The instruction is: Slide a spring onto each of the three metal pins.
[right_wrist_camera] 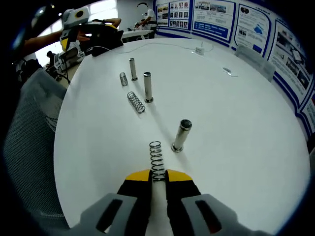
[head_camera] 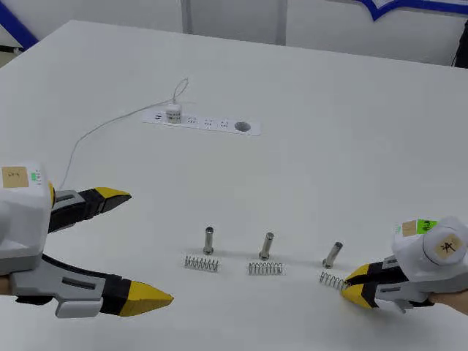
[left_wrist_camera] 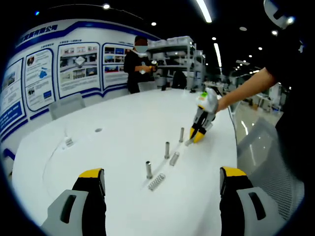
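The right tool (right_wrist_camera: 157, 177), apparently clamped on the spring (right_wrist_camera: 156, 155) beside the end pin (right_wrist_camera: 180, 135), must lift and align it squarely; left tool (left_wrist_camera: 162, 172) gapes.

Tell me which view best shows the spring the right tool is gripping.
The right gripper view: the spring is close up, coils distinct, its near end pinched in the right tool, beside a pin. The head view shows it small at that tool's tips; the left gripper view shows it far off, coils indistinct.
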### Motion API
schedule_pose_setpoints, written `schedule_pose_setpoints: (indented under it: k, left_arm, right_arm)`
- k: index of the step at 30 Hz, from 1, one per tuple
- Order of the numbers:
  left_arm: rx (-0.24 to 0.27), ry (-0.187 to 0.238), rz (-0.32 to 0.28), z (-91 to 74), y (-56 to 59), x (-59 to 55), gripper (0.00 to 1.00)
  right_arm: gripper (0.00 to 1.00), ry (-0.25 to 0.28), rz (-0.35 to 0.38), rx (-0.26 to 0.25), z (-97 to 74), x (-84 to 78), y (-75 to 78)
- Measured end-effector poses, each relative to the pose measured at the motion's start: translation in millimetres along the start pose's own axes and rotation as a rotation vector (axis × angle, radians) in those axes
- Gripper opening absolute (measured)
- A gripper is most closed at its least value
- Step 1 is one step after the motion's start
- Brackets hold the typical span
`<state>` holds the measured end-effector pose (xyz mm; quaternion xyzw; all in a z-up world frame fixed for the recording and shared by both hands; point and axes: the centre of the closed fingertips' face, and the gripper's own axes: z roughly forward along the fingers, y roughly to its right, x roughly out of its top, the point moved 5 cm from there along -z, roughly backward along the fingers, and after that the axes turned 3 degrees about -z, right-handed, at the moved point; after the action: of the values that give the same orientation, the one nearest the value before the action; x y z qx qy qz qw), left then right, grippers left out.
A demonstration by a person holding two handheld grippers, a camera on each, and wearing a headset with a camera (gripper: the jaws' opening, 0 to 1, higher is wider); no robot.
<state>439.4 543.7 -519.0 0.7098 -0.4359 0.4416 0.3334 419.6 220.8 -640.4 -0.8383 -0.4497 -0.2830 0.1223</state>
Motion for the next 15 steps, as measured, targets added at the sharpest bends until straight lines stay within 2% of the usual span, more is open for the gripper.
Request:
schedule_pose_setpoints:
  k: [3,8,11,15]
  left_arm:
    - [0.003,0.017,0.009,-2.1,-1.1,6.7,0.99]
    - [-0.001,0.017,0.026,-4.2,-1.4,8.0,0.99]
    - [-0.004,0.008,0.043,-5.3,-0.7,7.4,0.99]
    - [-0.013,0.016,0.045,-4.5,1.6,9.8,0.98]
  right_arm:
    - [0.11,-0.018,-0.011,-0.018,0.5,2.5,-1.9]
    - [0.11,-0.017,-0.022,-0.019,-1.6,5.4,-9.0]
    - [0.11,-0.03,-0.063,-0.019,-7.6,9.0,-13.6]
    - [0.11,-0.005,-0.08,-0.022,-19.2,21.0,-16.9]
